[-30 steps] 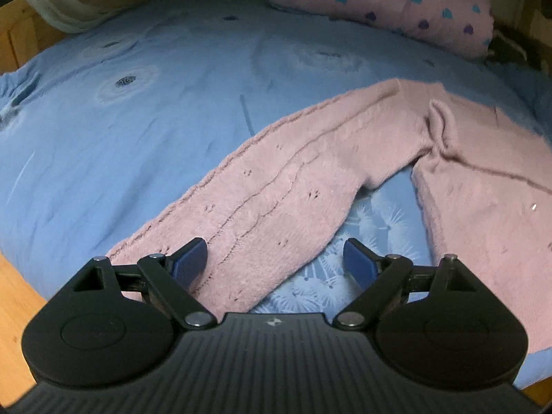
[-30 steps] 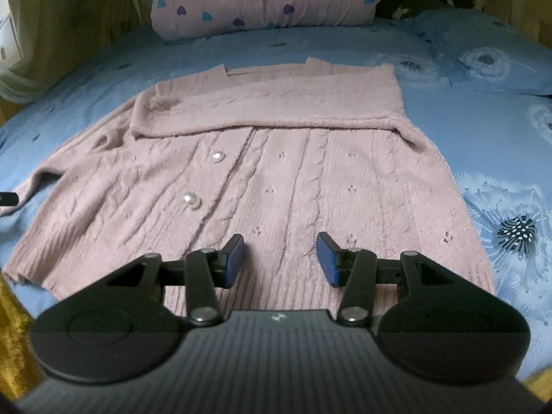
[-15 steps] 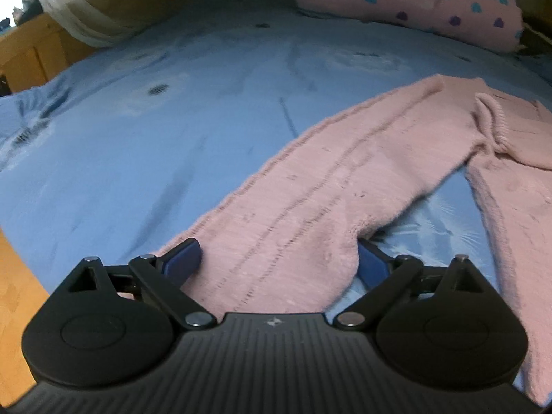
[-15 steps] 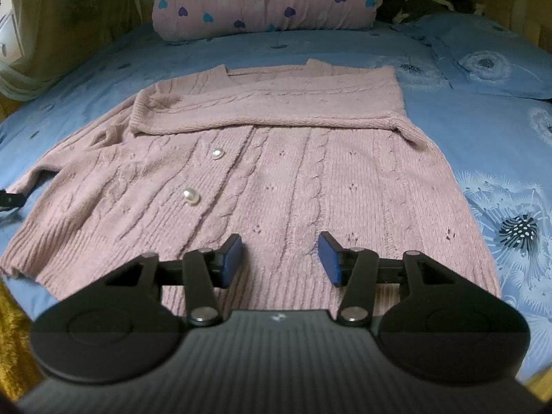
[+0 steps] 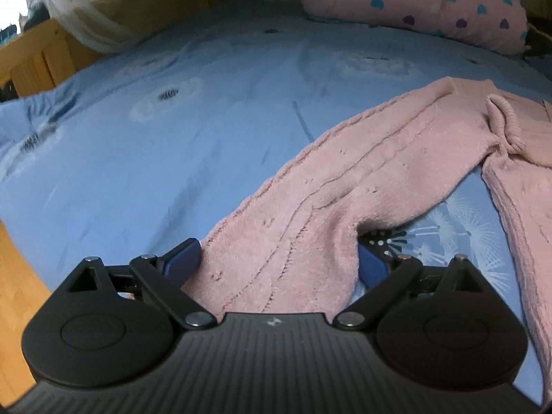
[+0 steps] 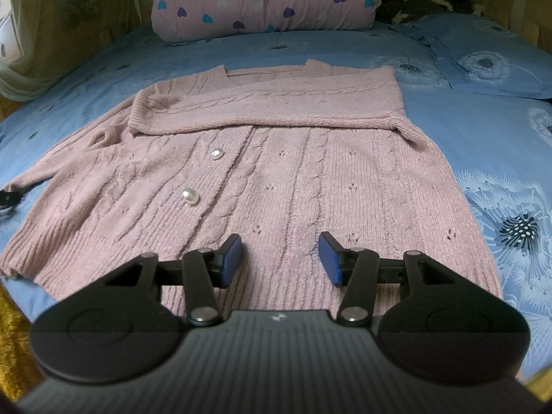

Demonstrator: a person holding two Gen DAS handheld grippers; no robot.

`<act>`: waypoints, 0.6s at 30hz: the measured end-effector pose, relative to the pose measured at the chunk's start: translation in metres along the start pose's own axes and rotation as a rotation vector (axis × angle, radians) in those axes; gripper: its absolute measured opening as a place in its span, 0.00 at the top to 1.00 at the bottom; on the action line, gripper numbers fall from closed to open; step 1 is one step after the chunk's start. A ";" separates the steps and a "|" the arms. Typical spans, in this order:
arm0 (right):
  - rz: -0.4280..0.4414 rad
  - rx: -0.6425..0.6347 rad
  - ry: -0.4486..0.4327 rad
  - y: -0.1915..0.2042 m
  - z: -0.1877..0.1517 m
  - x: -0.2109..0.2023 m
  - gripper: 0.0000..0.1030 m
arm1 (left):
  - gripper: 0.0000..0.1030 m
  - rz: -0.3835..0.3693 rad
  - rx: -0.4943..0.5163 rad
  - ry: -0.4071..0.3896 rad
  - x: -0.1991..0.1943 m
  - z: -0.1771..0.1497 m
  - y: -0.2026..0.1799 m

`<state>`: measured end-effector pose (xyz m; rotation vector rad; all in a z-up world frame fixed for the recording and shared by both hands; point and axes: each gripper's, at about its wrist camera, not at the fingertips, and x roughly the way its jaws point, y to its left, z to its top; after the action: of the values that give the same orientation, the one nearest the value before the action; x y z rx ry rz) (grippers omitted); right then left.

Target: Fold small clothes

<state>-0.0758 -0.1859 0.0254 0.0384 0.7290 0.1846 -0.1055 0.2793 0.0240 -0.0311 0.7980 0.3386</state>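
Cardigan (image 5: 362,172), pink knit, lies on bed w/ blue dandelion-print sheet (image 5: 155,138). Left wrist view: its sleeve (image 5: 293,241) runs from the shoulder at upper right down toward the cam, and the cuff end sits between the fingers of the left tool (image 5: 279,262). Jaws are spread wide, one blue pad (image 5: 183,258) at each edge of the sleeve; can't tell for sure if the pads press the knit, but they aren't closed on it. Sleeve looks slightly bunched near the right pad, w/ a shadowed gap under it. Pink pillow w/ heart print (image 5: 414,0) at far edge of bed, sheer curtain (image 5: 89,7) top left, wooden bed frame (image 5: 20,276) at left.

Right wrist view: cardigan body (image 6: 276,179) spread flat, front up, hem nearest the cam. Other sleeve (image 6: 269,110) is folded across the chest, cuff toward the left. Two pearl-like buttons (image 6: 190,196) on the placket, left of centre. Right tool (image 6: 280,258) hovers over the ribbed hem, jaws apart, nothing between them. Heart pillow (image 6: 265,0) beyond the collar; blue pillow (image 6: 483,62) upper right. A bit of the left tool (image 6: 6,200) peeks at far left by the outstretched cuff.
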 end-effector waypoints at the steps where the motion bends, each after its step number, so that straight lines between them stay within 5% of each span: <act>1: -0.001 0.000 0.000 0.000 0.000 0.000 0.49 | 0.06 0.000 -0.009 0.001 0.001 0.001 0.001; 3: -0.004 0.001 0.001 0.001 0.001 0.000 0.49 | 0.08 0.001 -0.017 -0.007 0.003 0.001 0.000; 6: -0.003 0.004 0.002 0.002 0.001 0.000 0.49 | 0.26 -0.021 -0.028 -0.043 0.003 0.000 -0.001; 11: 0.004 0.021 0.006 0.001 0.002 0.000 0.49 | 0.76 -0.060 -0.043 -0.080 -0.001 0.006 0.001; 18: 0.015 0.074 -0.020 -0.006 0.016 -0.003 0.49 | 0.85 -0.046 -0.150 -0.177 -0.020 0.040 0.016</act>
<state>-0.0664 -0.1916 0.0390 0.1156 0.7152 0.1710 -0.0955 0.2952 0.0681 -0.1578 0.5947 0.3524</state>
